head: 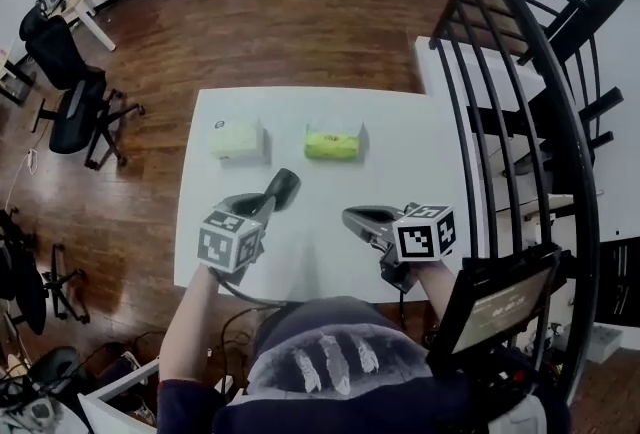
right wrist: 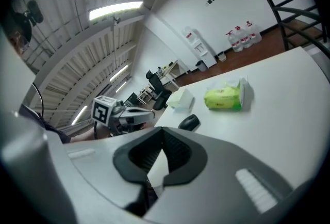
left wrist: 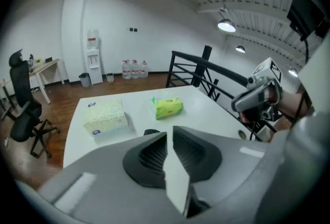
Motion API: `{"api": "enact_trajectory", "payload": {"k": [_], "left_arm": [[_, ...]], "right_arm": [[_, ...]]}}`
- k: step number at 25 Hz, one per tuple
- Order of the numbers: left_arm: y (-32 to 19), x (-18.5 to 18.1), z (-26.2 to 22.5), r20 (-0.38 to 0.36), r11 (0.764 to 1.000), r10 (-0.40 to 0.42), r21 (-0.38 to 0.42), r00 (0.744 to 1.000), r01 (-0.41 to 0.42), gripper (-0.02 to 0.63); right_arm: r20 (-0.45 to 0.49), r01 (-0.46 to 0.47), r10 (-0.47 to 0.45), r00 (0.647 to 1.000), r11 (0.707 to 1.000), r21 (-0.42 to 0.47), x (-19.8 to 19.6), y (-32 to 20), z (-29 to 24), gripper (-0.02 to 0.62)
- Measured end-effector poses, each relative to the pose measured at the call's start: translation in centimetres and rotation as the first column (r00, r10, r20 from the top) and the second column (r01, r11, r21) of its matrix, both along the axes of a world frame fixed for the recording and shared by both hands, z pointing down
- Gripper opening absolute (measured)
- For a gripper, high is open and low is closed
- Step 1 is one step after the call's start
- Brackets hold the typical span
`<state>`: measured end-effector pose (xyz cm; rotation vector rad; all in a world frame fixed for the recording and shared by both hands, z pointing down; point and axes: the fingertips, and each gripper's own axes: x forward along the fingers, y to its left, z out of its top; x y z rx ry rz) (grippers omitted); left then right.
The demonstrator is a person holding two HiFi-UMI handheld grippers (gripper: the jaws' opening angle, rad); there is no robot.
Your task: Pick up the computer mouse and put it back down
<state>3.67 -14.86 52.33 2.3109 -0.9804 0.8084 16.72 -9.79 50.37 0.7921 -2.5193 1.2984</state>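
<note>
Obs.: the computer mouse (head: 283, 188) lies flat on the white table (head: 420, 122), in the lower middle of the head view. It sits below the gap between the pale tissue box (head: 238, 138) and the green tissue pack (head: 334, 143). Nothing touches it.

Left gripper (left wrist: 168, 134): jaws drawn in almost to touching. Only a sliver of table shows between the pads, and nothing is pinched. It hangs above the table, angled down, and only the top edge of the mouse peeks over its jaw tips. In the head view it is just below and left of the mouse.

Right gripper (right wrist: 161, 132): pads pressed together at the tips, empty. It hangs at the lower right of the head view, well apart from the mouse.

Judgement: the mouse is free on the table. I cannot tell from this whether a pick is due or the put-down is done.

If a pick is due:
- Use the left gripper, as it is nearer.
- Spread the jaws wider than the mouse body before descending.
- Come down over the middle of the mouse with one pad on each long side.
- Close gently, since the rounded shell may squirt out.
- Lift level and set it back flat before letting go.
- Keep the right gripper clear.
</note>
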Motion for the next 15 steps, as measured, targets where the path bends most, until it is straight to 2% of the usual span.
{"api": "enact_trajectory", "payload": {"k": [1, 5, 10, 15], "left_arm": [[0.8, 0.3, -1.4, -0.024, 1.0, -0.017, 0.022, 1.0, 0.017, 0.016], [4.4, -0.6, -4.3, -0.073, 0.997, -0.035, 0.068, 0.997, 0.04, 0.015], [8.6, -7.7, -4.6, -0.136, 0.995, -0.066, 0.062, 0.988, 0.075, 0.015], [11.8, -11.1, -4.8, -0.162, 0.987, -0.144, 0.043, 0.976, 0.153, 0.015]], "right_arm": [[0.007, 0.002, -0.002, 1.0, 1.0, 0.009, 0.2, 0.0, -0.7, 0.005], [0.065, 0.022, -0.025, 0.998, 0.999, 0.035, -1.3, 0.1, -3.1, 0.005], [0.073, -0.003, 0.0, 0.997, 0.999, 0.048, -8.0, 1.8, -3.7, 0.005], [0.096, 0.009, -0.012, 0.995, 0.999, 0.03, -11.8, 2.9, -3.6, 0.005]]}}
